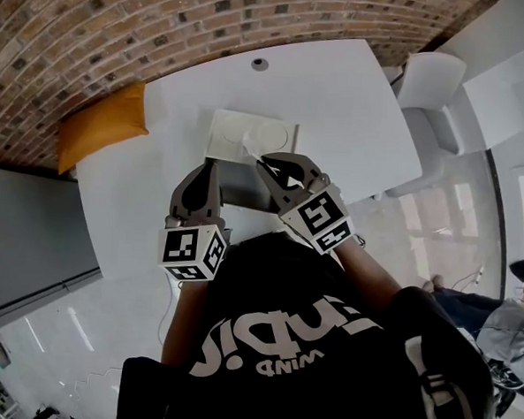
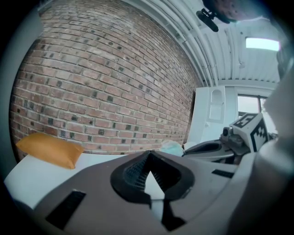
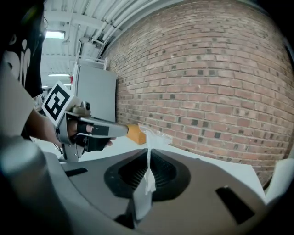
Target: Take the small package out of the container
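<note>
- Right gripper (image 1: 263, 165): fingers clamped on a small clear plastic package (image 3: 148, 160), held over the near edge of the white square container (image 1: 236, 127) on the white bench (image 1: 339, 103).
- Left gripper (image 1: 213, 164): fingers pinch the container's near left corner.

Left hand-held gripper (image 1: 213, 164) and right hand-held gripper (image 1: 265, 165) point forward, jaws closed.

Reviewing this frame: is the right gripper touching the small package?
Touching. In its own view, the right gripper has its jaws closed on the small package. The clear film is pinched between them and sticks out beyond the tips.
</note>
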